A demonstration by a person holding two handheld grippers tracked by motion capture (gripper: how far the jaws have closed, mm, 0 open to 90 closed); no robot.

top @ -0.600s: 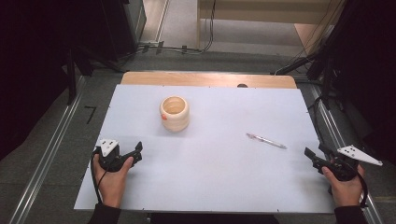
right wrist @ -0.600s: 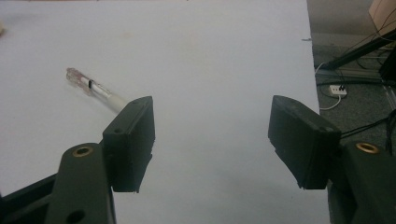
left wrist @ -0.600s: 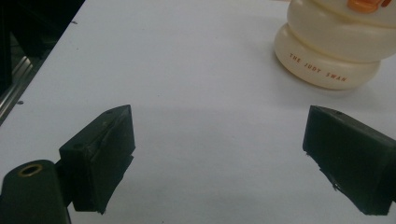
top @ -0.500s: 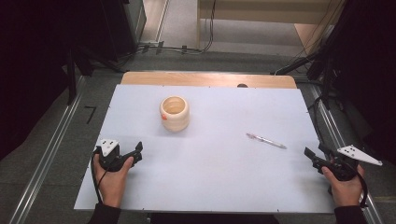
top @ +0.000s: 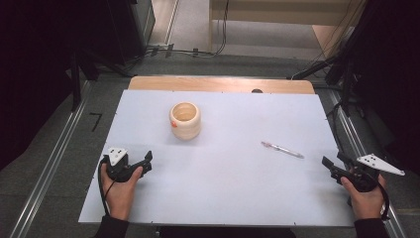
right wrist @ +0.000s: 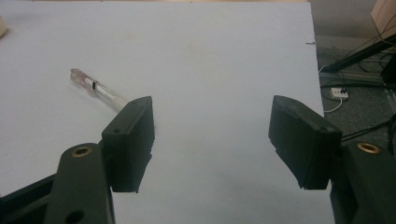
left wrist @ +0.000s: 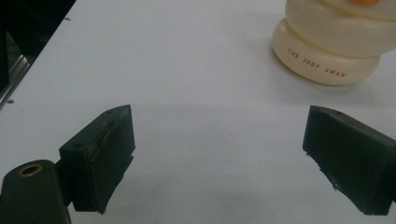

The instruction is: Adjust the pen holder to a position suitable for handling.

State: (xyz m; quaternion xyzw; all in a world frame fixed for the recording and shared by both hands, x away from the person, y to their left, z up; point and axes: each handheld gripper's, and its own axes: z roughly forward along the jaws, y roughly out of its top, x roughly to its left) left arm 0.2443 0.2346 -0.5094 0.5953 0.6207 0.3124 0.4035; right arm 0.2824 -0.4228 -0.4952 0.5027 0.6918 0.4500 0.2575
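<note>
Nothing's budged since the earlier frame: left gripper and right gripper both gape wide, empty (pen untouched).

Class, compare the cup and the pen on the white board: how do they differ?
The cup stands upright; the pen lies flat. The cup is cream and squat; the pen is thin and partly clear. The cup sits left of centre, the pen towards the right. Neither is held.

Cup: stands alone, far-left of centre; bare sheet on every side.
Pen: lies flat right of centre, well apart from the cup.
Near edge: bare between both grippers.
</note>
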